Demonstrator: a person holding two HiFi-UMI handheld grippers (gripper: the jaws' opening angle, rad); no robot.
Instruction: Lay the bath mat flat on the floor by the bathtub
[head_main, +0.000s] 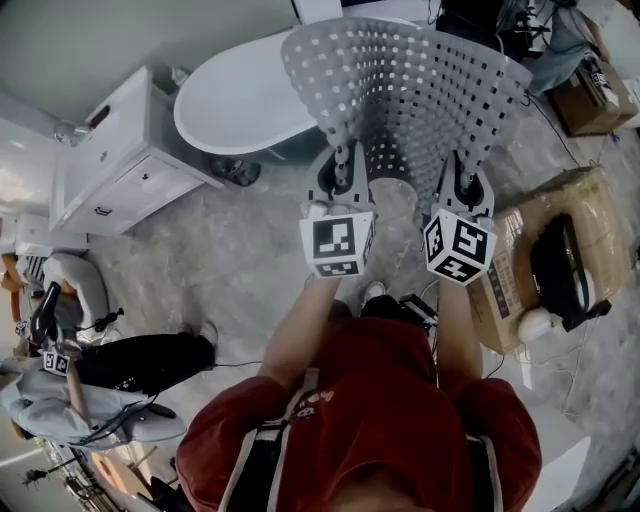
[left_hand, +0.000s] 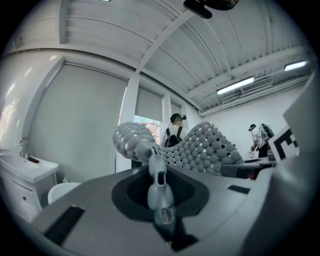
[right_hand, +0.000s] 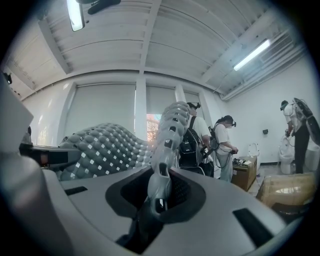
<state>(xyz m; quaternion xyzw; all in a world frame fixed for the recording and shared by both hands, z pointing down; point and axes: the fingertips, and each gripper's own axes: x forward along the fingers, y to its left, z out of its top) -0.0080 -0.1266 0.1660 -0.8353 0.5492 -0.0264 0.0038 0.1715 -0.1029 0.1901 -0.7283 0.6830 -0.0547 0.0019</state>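
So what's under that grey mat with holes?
One end of the white bathtub lies under the grey perforated bath mat, held up by the left hand-held gripper and right hand-held gripper. Its holes show only tiny light and dark bits; the pale floor beneath is mostly covered.

Grey perforated bath mat (head_main: 405, 85) held outstretched above the bathtub (head_main: 240, 100).

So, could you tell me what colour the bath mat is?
Grey bath mat, square holes; head view.
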